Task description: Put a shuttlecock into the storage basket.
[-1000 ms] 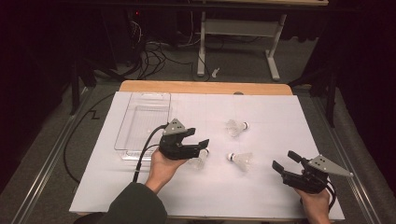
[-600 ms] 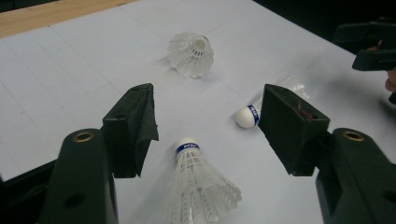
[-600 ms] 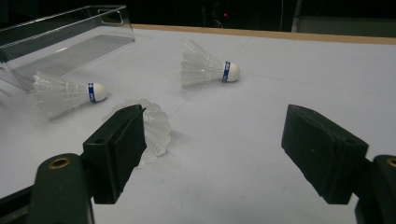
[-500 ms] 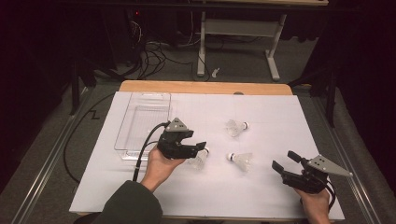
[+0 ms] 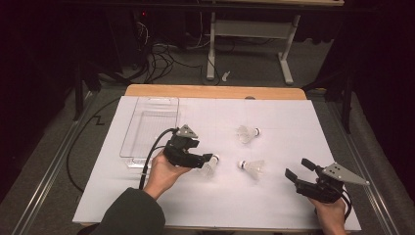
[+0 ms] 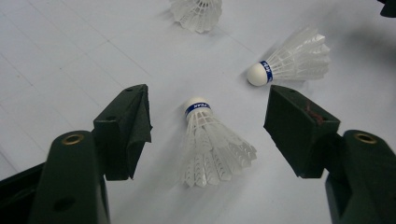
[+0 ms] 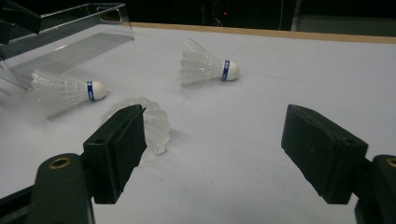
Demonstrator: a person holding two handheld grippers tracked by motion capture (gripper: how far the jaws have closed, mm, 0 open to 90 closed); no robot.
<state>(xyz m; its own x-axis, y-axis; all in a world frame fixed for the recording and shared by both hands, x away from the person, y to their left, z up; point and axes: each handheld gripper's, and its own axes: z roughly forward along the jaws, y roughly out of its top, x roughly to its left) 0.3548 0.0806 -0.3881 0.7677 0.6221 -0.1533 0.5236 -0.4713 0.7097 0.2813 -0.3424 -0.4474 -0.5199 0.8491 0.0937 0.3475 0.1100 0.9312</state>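
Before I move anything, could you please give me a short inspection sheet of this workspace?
Surface: white sheet over a wooden table, flat.
Job's things: three shuttlecocks lying on their sides: one between the open jaws of the left claw, untouched by the pads; one mid-table; one farther back. Clear tray at the left, nothing seen in it.
Clutter: nothing seen on the sheet.
Grippers: left claw's jaws have just been opening; right claw open, holding nothing, near the front right corner.
Cables: black cable trails from the left claw.
Surroundings: dark room, floor cables, white stand behind.
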